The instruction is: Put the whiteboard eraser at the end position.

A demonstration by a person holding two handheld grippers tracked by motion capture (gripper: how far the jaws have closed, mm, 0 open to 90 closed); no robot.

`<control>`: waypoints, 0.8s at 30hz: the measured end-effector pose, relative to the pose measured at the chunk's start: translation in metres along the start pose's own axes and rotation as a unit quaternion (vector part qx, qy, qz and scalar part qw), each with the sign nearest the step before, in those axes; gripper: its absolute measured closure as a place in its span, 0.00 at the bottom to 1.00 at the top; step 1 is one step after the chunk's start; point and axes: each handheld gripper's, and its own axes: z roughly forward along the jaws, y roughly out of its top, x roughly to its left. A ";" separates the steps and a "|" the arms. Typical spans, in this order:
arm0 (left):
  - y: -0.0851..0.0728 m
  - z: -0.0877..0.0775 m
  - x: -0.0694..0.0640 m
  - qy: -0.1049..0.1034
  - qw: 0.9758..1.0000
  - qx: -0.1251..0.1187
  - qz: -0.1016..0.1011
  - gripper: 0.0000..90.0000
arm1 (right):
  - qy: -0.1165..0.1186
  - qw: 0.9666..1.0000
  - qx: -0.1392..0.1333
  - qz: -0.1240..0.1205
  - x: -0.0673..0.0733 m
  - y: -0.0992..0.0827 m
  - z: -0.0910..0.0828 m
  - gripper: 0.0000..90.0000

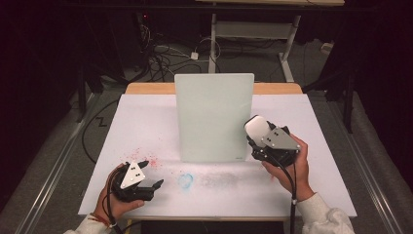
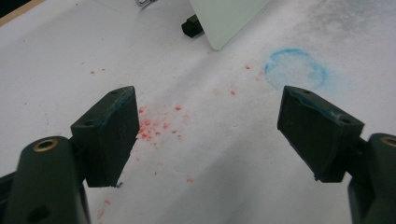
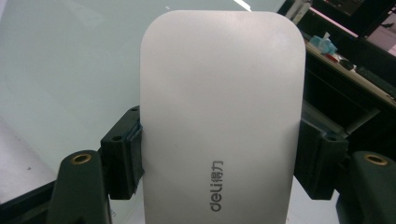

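White table w/ frosted glass board standing upright at centre-back. Red specks and a blue chalky ring smeared on the table front of the board. R gripper at the board's lower right edge, jaws pinching a white deli-branded eraser block by its sides, block up against the board. L gripper low at front left, jaws spread wide, nothing between, over the red specks.

Frosted, matt glass-like panel at centre, smooth satin white plastic block at right, matt white table cover chalk-smudged, matt black pads.
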 end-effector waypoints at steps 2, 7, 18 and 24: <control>0.000 0.000 0.000 0.000 1.000 0.001 0.001 0.22 | 0.006 1.000 -0.002 -0.002 0.002 0.001 -0.001 0.34; 0.000 0.000 0.000 0.001 1.000 -0.002 -0.001 0.22 | 0.032 0.999 -0.005 -0.005 0.006 0.004 -0.005 0.34; 0.000 -0.001 0.000 0.001 1.000 0.000 0.000 0.22 | 0.077 0.997 -0.008 -0.026 0.021 0.008 -0.011 0.34; 0.000 0.000 0.000 0.001 1.000 0.001 0.001 0.22 | 0.093 0.995 0.007 -0.047 0.032 0.006 -0.006 0.34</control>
